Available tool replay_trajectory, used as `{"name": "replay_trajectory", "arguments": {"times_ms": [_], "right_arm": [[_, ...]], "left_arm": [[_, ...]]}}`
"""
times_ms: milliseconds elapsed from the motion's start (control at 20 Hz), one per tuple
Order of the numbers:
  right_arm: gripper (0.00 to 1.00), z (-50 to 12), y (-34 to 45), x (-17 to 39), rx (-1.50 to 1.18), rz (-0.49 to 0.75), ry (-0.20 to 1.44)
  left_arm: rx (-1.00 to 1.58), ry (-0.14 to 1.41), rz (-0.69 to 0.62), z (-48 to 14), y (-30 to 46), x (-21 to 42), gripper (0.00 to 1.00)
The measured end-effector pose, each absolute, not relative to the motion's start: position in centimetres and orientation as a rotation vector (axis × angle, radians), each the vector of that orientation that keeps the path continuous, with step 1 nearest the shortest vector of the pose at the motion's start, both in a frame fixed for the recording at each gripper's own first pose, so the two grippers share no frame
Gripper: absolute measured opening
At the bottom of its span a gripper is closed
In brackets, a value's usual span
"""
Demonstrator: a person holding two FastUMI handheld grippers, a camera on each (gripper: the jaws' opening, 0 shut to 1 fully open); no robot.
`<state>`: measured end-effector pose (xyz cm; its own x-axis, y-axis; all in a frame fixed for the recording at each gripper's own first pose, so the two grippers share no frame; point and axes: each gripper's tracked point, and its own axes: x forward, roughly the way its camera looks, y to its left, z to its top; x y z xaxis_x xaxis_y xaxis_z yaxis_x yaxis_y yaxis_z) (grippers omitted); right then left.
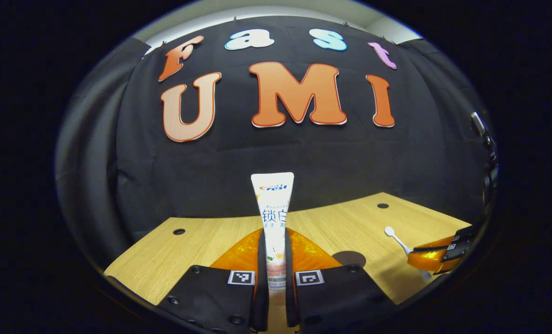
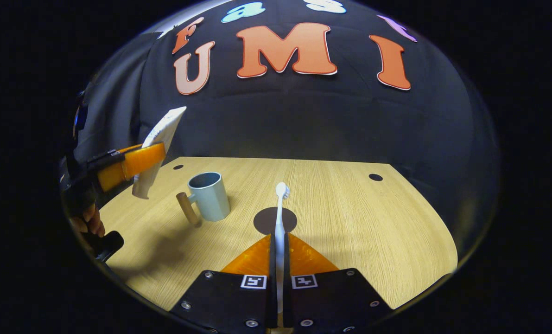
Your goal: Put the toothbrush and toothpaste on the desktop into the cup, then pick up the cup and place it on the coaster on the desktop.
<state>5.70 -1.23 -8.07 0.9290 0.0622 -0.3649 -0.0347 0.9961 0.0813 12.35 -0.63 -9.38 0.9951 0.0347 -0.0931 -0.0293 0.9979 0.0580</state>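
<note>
Closest in the right gripper view, the right gripper [image 2: 279, 260] is clamped on the toothbrush [image 2: 280, 218], both fingers pressed against its handle, the brush head pointing away over the desk. In the left gripper view, the left gripper [image 1: 275, 260] grips the toothpaste [image 1: 274, 218] the same way, the tube standing up between the fingers with its flat crimped end on top. Both items are off the desk and in the air.

Just past the toothbrush, the dark round coaster [image 2: 267, 221] lies flat on the wooden desk [image 2: 350, 222]. To its left stands the cup [image 2: 208, 195], upright, mouth open, its wooden handle [image 2: 188, 209] sticking out toward the left side. Farther off on that side the left gripper [image 2: 139, 160] hangs above and to the side of the cup with the tube tilted, a hand [image 2: 88, 222] beneath it.

Neither item is in the cup yet, so the step in hand looks like loading it. I'd bring each one over the mouth, tip it near vertical and lower it in before letting go; the mouth is narrow and the cup light-looking, so a knock on the rim could topple it. One at a time keeps the grippers from crowding.

There's plenty of bare desk to the right and behind the cup; the near and left edges are the ones to mind, along with the small holes [image 2: 375, 177] near the back.
</note>
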Motion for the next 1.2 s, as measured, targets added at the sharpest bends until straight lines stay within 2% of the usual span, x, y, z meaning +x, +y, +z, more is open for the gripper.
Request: {"name": "replay_trajectory", "arguments": {"times_ms": [200, 450, 700, 1200], "right_arm": [[0.05, -7.4, -1.9, 7.0, 0.083, 0.045, 0.327], [0.05, -7.4, -2.5, 8.3, 0.098, 0.047, 0.311], [0.05, -7.1, -2.0, 9.0, 0.106, 0.065, 0.296], [0.05, -6.3, -1.3, 9.1, 0.118, 0.088, 0.261]], "left_arm": [[0.022, -0.014, 0.081, -7.0, 0.9, 15.4, 0.18], [0.002, -0.056, 0.064, -6.3, 1.1, 19.4, 0.18], [-0.03, 0.004, 0.022, -9.3, -0.2, 21.9, 0.18], [-0.039, 0.137, 0.024, -15.2, -0.4, 24.9, 0.19]]}}
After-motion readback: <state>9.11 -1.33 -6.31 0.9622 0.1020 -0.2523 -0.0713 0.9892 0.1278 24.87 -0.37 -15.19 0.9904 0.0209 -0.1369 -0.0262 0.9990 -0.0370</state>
